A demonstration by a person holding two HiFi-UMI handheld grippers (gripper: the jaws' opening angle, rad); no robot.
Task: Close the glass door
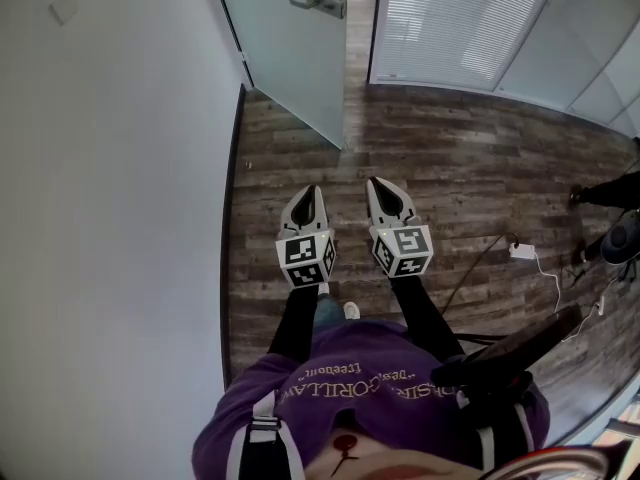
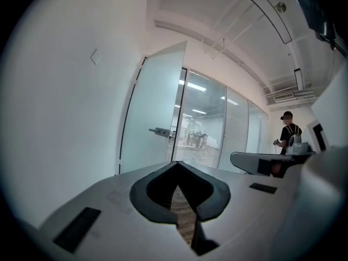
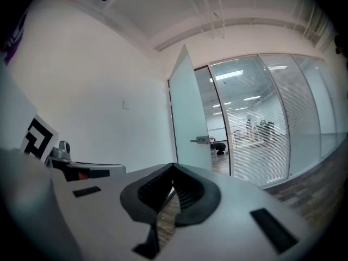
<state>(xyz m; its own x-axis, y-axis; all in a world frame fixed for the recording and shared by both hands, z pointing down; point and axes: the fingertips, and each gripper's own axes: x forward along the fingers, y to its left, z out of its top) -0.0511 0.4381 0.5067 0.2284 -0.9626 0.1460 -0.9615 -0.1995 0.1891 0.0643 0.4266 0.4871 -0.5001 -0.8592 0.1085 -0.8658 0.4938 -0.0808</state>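
A plain white wall (image 1: 110, 188) runs along the left, with a small white wall plate (image 1: 63, 8) high on it and a dark skirting strip (image 1: 231, 228) at its foot. The floor (image 1: 450, 178) is of grey-brown wood-look planks. Ahead stands a glass partition (image 1: 450, 23) backed by pale horizontal blinds. A small white adapter (image 1: 522, 251) with a thin cable lies on the planks at the right. Overhead, the white ceiling (image 2: 185, 1) carries long dark-framed strip lights (image 2: 267, 14).
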